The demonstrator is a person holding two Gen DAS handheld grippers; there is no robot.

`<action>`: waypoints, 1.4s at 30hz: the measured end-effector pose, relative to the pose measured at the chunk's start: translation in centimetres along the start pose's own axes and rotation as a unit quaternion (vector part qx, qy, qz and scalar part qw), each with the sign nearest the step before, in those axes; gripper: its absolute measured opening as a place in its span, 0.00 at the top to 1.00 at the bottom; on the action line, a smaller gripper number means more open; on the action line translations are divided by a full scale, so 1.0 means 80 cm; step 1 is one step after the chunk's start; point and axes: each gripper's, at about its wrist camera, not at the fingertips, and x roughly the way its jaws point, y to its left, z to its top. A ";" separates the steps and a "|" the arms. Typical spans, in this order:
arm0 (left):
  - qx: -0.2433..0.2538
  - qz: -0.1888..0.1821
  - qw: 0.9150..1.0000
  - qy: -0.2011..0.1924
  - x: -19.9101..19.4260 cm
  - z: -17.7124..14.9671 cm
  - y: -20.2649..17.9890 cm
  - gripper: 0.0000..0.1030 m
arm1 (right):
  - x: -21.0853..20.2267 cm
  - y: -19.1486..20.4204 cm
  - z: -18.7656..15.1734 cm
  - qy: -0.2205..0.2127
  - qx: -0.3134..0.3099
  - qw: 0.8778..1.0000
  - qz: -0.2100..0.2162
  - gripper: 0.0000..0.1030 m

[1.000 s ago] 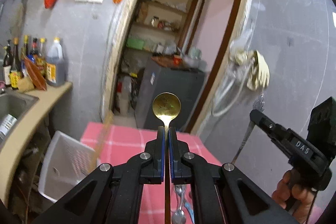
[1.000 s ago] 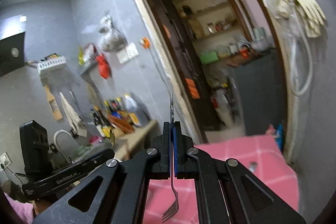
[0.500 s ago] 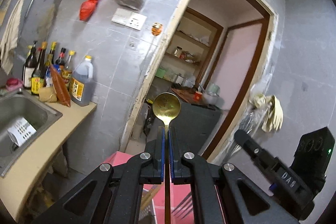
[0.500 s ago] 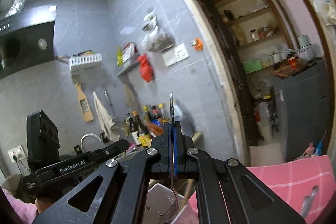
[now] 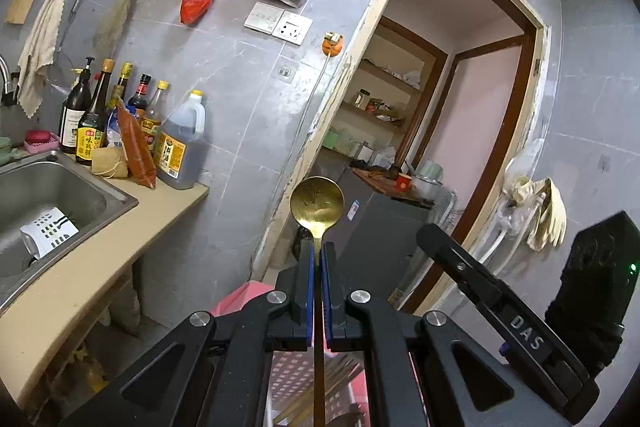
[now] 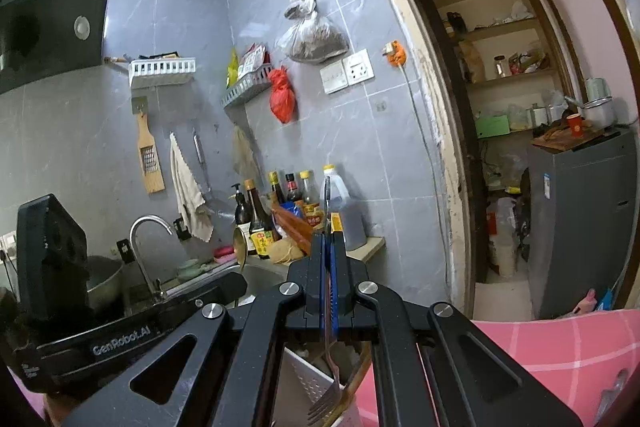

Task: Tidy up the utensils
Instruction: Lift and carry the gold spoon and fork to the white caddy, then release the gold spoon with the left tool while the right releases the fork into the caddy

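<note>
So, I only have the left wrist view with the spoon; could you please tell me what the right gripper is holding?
Observer: The right gripper is shut on a fork, handle forward, tines hanging back below the jaws.
Operator: Is anything under those tines?
Observer: A white perforated holder with wooden utensils in it; whether the tines are inside it I cannot tell.
Operator: Anything lying loose?
Observer: One metal utensil lies on the pink checked cloth.
</note>
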 end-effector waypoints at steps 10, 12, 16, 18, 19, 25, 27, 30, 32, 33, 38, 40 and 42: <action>0.021 -0.005 0.999 0.027 -0.005 -0.025 0.010 0.96 | 0.016 -0.008 -0.030 0.035 0.026 0.999 0.019 0.98; 0.024 -0.007 0.999 0.036 -0.007 -0.028 0.011 0.96 | 0.017 -0.010 -0.036 0.042 0.032 0.998 0.021 0.97; 0.021 -0.012 0.999 0.047 -0.012 -0.031 0.015 0.96 | 0.018 -0.013 -0.042 0.052 0.040 0.997 0.030 0.97; 0.018 -0.013 0.998 0.057 -0.014 -0.032 0.019 0.94 | 0.016 -0.014 -0.043 0.053 0.042 0.997 0.029 0.96; 0.018 -0.012 0.998 0.061 -0.015 -0.033 0.020 0.94 | 0.014 -0.015 -0.044 0.053 0.043 0.997 0.030 0.95; 0.020 -0.021 0.997 0.065 -0.029 -0.031 0.017 0.89 | -0.003 -0.013 -0.037 0.040 0.047 0.998 0.030 0.71; 0.018 -0.024 0.998 0.063 -0.034 -0.027 0.014 0.79 | -0.015 -0.011 -0.029 0.029 0.043 0.998 0.019 0.70; 0.020 -0.029 0.998 0.056 -0.043 -0.020 0.004 0.58 | -0.037 -0.011 -0.015 0.009 0.041 0.999 0.000 0.51; 0.025 -0.032 0.998 0.045 -0.052 -0.014 -0.006 0.46 | -0.061 -0.013 -0.004 -0.007 0.035 0.999 -0.020 0.42; 0.029 -0.033 0.998 0.040 -0.056 -0.010 -0.012 0.40 | -0.068 -0.014 0.001 -0.012 0.033 0.999 -0.026 0.38; 0.049 -0.031 0.998 0.019 -0.074 0.000 -0.044 0.17 | -0.129 -0.025 0.026 -0.038 0.026 0.996 -0.077 0.16; 0.059 -0.031 0.998 0.017 -0.080 0.002 -0.059 0.13 | -0.151 -0.029 0.034 -0.045 0.022 0.994 -0.095 0.11; 0.067 -0.029 0.997 0.017 -0.084 0.001 -0.074 0.07 | -0.170 -0.032 0.040 -0.049 0.019 0.993 -0.110 0.04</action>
